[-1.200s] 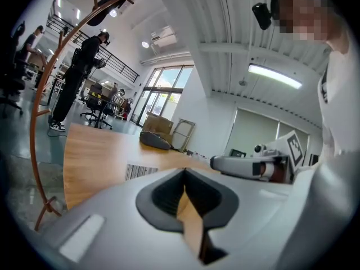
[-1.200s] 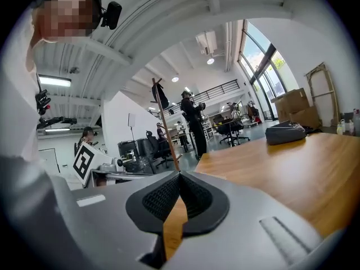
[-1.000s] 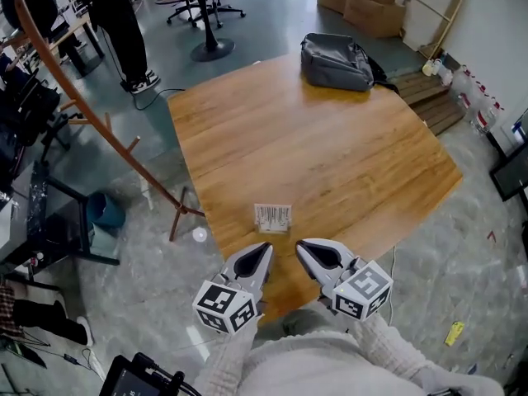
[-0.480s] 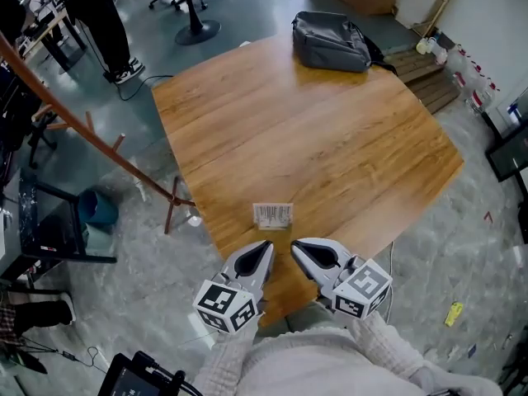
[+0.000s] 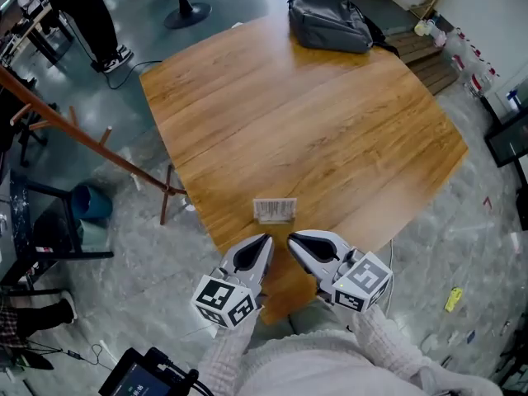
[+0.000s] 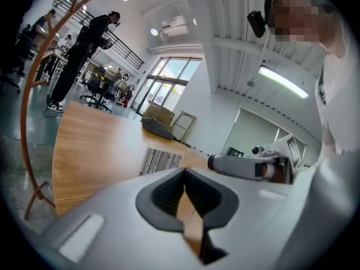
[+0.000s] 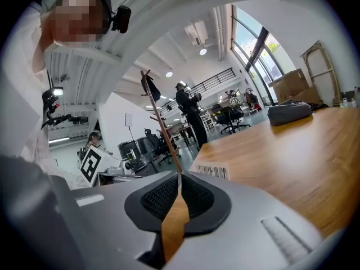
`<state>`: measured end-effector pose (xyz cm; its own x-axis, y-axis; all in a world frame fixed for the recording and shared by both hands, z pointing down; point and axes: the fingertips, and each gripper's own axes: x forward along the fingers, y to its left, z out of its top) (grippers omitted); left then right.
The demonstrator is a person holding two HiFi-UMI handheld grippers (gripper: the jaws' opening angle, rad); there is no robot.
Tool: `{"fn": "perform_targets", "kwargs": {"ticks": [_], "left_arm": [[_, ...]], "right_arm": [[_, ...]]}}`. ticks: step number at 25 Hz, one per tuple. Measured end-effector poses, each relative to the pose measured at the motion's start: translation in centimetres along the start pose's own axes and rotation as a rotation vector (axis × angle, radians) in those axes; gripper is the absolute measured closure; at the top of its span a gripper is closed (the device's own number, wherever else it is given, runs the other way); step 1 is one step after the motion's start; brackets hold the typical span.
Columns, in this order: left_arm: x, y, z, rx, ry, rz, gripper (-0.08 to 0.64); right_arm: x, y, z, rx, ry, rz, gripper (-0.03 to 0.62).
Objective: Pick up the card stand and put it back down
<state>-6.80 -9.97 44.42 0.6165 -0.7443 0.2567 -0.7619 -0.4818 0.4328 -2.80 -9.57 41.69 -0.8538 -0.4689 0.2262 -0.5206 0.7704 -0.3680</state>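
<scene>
The card stand (image 5: pixel 275 209) is a small white upright card with a barcode, standing near the front edge of the wooden table (image 5: pixel 313 122). Both grippers hover side by side just in front of it, over the table's edge, not touching it. My left gripper (image 5: pixel 266 239) is shut and empty; in its own view the card stand (image 6: pixel 160 161) shows just past the left gripper (image 6: pixel 184 170). The jaws of my right gripper (image 5: pixel 290 238) are opening, with only a thin slit at the tips and nothing between them. The card stand (image 7: pixel 212 171) stands just beyond the right gripper (image 7: pixel 180 174).
A grey bag (image 5: pixel 330 23) lies at the table's far edge. A wooden coat rack (image 5: pixel 82 130) leans past the table's left side, with a blue bin (image 5: pixel 87 205) on the floor beside it. A person (image 5: pixel 82 15) stands at the far left.
The head view has shifted, so the table sits a little higher in the frame. Both grippers have crept slightly closer to the card stand. The stand has not moved.
</scene>
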Motion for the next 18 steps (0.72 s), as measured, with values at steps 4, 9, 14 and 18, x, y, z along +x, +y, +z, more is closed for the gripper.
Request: {"fn": "perform_targets", "kwargs": {"ticks": [4,9,14,18], "left_arm": [[0.8,0.9,-0.7,0.002,0.009,-0.015,0.552],[1.6,2.4,-1.8,0.004,0.037,-0.03,0.551],[1.7,4.2,-2.2,0.03,0.057,-0.013,0.544],[1.9,5.7,-2.8,0.039,0.06,0.027,0.515]], "right_arm": [[0.5,-1.4,-1.1,-0.007,0.019,-0.012,0.559],[1.2,-3.5,-2.9,-0.006,0.043,-0.026,0.514],[1.6,-5.0,-4.0,-0.013,0.079,-0.041,0.502],[1.8,-6.2,-5.1,-0.026,0.11,-0.061,0.494]]}}
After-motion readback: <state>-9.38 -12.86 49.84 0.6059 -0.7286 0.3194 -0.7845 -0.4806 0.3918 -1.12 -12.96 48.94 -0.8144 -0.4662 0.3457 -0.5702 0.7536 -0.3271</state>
